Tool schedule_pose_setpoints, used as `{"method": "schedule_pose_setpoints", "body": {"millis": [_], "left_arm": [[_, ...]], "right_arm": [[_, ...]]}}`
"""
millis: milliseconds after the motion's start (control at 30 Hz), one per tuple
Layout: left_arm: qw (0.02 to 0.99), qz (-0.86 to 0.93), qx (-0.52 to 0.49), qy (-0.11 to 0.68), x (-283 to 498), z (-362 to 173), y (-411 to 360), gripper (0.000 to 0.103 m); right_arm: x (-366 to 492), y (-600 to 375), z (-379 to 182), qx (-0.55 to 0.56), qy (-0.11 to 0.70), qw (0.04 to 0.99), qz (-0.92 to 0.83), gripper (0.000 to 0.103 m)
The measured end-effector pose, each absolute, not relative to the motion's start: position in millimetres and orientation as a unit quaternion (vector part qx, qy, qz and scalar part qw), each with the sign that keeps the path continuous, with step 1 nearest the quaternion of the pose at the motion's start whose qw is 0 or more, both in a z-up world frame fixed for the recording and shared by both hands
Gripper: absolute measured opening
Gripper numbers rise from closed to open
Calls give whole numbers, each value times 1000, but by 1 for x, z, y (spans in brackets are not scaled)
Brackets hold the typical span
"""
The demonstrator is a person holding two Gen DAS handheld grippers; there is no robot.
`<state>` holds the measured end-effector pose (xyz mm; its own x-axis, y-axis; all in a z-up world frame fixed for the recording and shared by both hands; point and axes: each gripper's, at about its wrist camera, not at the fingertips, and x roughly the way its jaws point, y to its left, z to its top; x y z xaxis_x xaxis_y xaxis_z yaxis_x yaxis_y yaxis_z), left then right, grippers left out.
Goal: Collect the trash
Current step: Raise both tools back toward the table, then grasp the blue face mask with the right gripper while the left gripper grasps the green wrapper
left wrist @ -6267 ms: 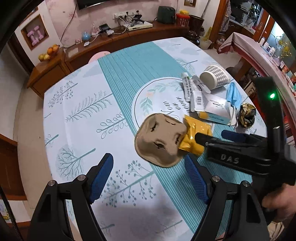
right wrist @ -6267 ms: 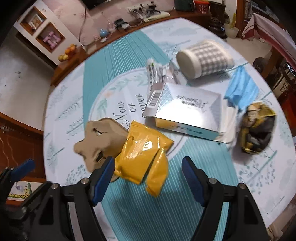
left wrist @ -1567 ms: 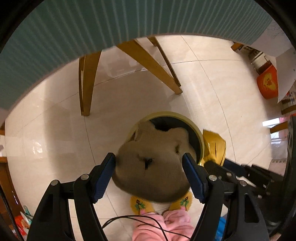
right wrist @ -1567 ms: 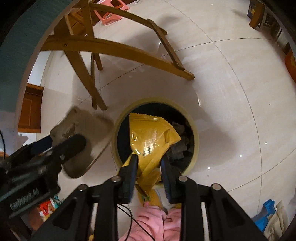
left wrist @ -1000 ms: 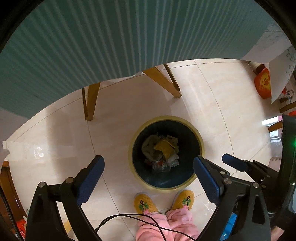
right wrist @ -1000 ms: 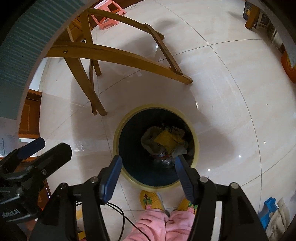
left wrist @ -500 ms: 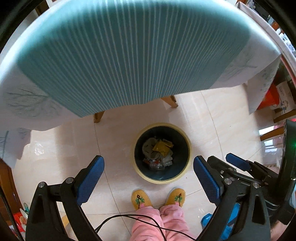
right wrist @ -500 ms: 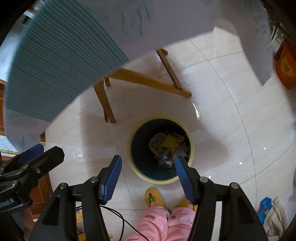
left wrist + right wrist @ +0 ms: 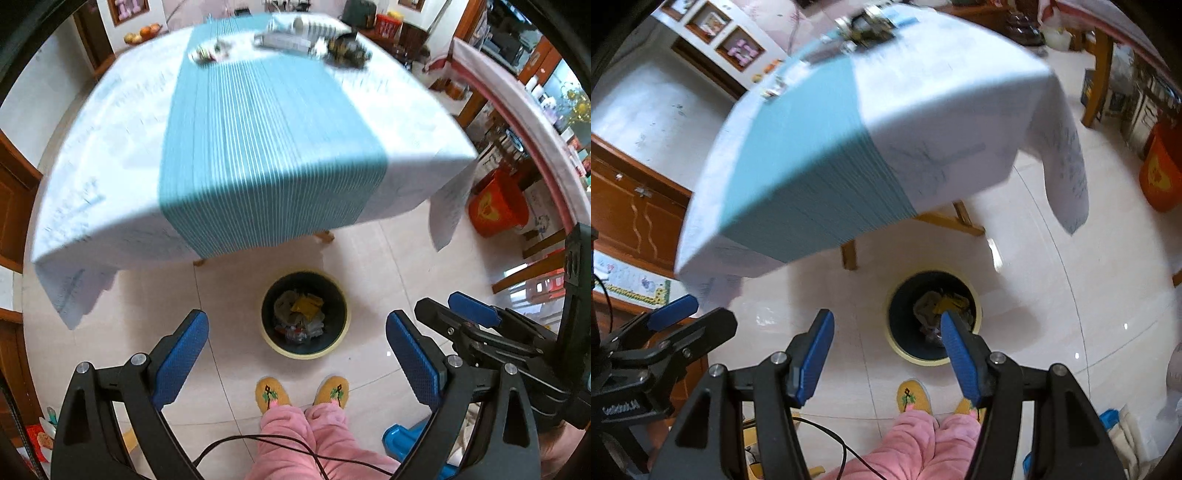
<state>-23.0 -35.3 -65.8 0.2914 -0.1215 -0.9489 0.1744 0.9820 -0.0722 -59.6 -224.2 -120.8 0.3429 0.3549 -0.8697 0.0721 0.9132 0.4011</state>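
A round dark bin (image 9: 334, 347) with a yellow rim stands on the tiled floor in front of the table; a yellow wrapper (image 9: 306, 303) and brownish trash lie inside it. The same bin (image 9: 897, 345) shows in the right wrist view. My left gripper (image 9: 297, 350) is open and empty, high above the bin. My right gripper (image 9: 886, 350) is open and empty too, and appears at the right edge of the left wrist view. Blurred trash (image 9: 303, 35) lies on the far part of the table (image 9: 258, 129): a white box, a cup and a dark crumpled wrapper (image 9: 347, 50).
A person's yellow slippers (image 9: 303, 393) and pink trousers (image 9: 314, 439) stand just behind the bin. Wooden table legs (image 9: 849, 254) stand behind the bin. An orange bucket (image 9: 495, 206) sits at the right, wooden cabinets (image 9: 631, 210) at the left. A cable (image 9: 258, 443) hangs near the trousers.
Both grippers have risen from just above the bin to above table height. The tabletop with its trash has come into view, and the bin looks smaller.
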Motion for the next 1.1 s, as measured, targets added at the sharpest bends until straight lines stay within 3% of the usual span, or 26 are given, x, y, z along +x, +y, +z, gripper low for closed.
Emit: {"method": "schedule_pose_setpoints", "body": {"millis": [633,1100], "left_arm": [[871,-40,-17,489,-5,74,-19,96],[863,-30,-73,499,106,76,22,96]], "right_arm": [[-32,-220,28,112,475,853,185,61],[59,-210,51,110,451,870,168,61]]}}
